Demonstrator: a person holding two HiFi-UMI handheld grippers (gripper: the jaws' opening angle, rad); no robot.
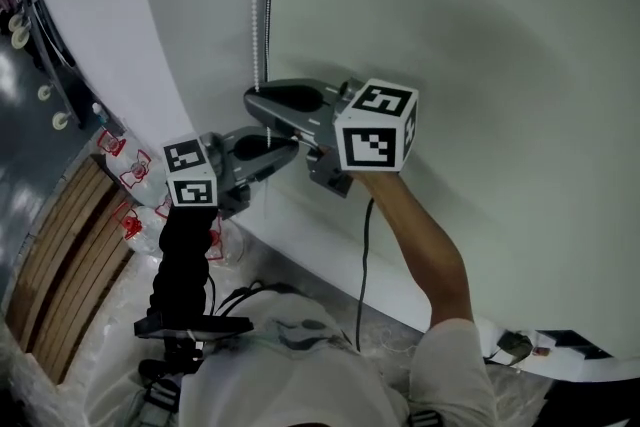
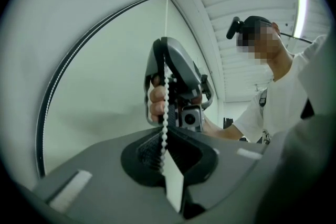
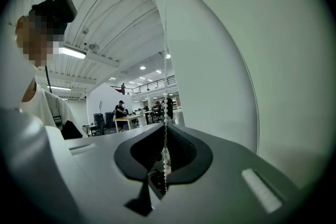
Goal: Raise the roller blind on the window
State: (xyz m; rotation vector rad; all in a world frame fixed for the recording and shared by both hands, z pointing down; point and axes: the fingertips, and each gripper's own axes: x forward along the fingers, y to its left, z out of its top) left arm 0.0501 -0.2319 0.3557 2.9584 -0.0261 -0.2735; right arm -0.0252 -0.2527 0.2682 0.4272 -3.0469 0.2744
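Blind (image 1: 480, 35) looks mostly down beside the bead chain (image 1: 262, 5), which left gripper (image 2: 166, 139) and right gripper (image 3: 165, 136) both clench, so most raising likely remains.

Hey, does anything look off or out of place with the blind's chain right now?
Nothing stands out. The bead chain runs straight down beside the blind, and the left claw and right claw are both shut on it.
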